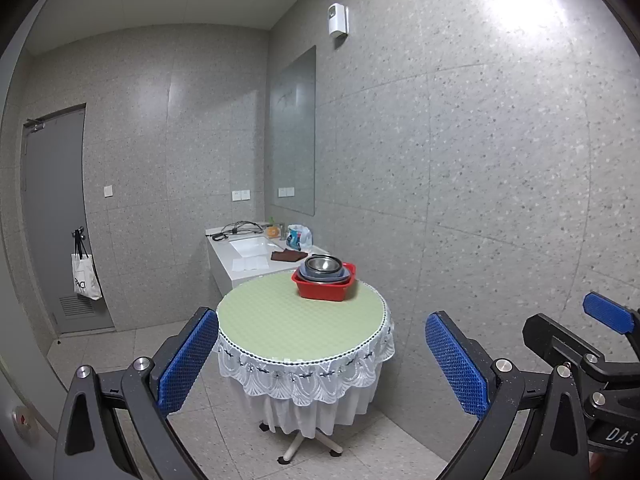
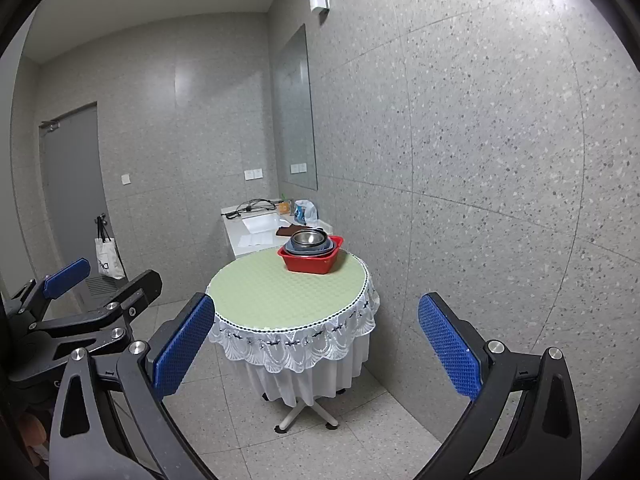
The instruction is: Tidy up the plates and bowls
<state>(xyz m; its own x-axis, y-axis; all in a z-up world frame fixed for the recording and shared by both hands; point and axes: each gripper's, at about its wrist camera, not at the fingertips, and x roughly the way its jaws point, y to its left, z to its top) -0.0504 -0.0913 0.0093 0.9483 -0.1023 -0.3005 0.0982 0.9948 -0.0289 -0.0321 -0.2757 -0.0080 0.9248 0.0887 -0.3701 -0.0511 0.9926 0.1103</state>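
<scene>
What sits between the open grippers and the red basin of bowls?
Nothing visible. Left gripper and right gripper are both open and empty, short of the round table. The red basin holding stacked bowls sits at the far edge; only bare green tabletop lies between.

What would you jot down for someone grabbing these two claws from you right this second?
Left claw: open, empty, held back from the table.
Right claw: open, empty, alongside the left.
Dishes: metal bowl nested on bluish dishes inside the red basin, at the far right edge of the round table.
Done: nothing visibly sorted yet.
Left: move in, lift the dishes out and sort plates from bowls. How many plates lie underneath cannot be seen.
</scene>
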